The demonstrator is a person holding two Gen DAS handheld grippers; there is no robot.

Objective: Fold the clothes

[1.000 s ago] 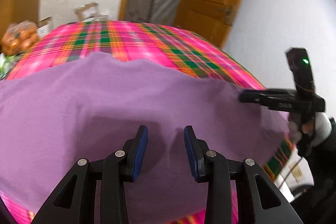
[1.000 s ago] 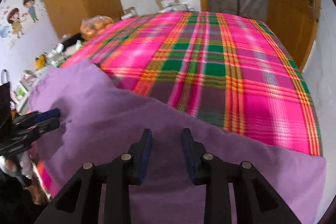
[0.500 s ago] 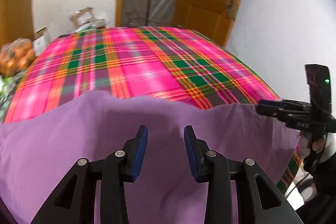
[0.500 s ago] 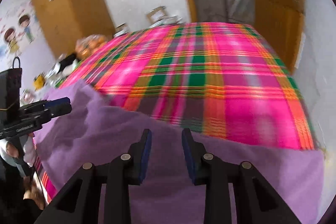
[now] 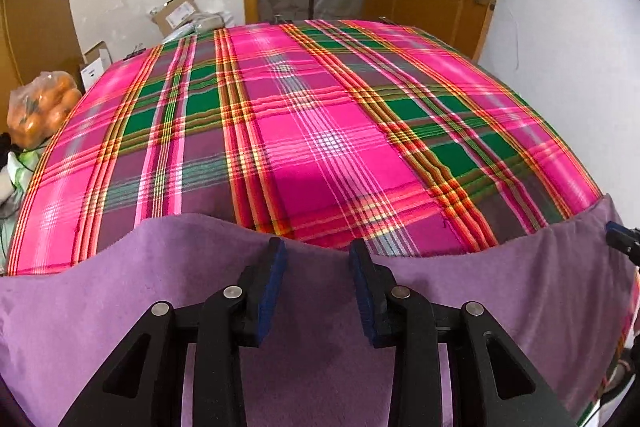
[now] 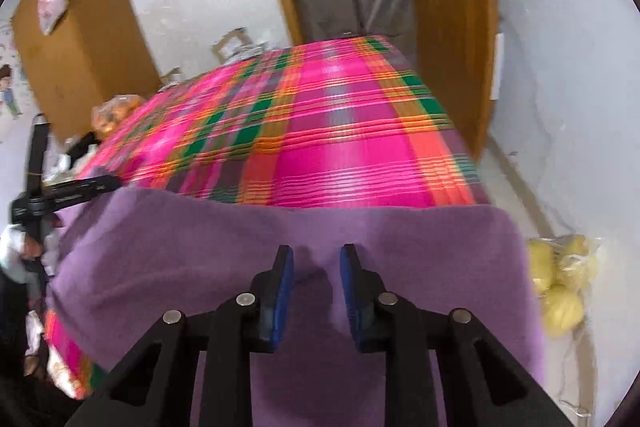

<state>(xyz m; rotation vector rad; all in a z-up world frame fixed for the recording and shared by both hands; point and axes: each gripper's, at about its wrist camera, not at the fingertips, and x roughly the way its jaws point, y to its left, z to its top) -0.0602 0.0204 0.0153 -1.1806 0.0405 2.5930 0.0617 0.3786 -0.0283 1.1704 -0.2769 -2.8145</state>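
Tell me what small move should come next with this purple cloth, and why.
Probably lower both grippers toward the near edge and close on it. The purple cloth lies at the near end of the plaid bed cover, with its far edge wavy. The left gripper and right gripper both hover open above it, holding nothing, so no fold can begin until they grip.

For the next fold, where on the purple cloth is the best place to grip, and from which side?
Judging by the layout, grip the purple cloth at its far edge, near each end, coming in from the near side over the top. That edge lies wavy and free on the plaid cover, so fingers can pinch it there.
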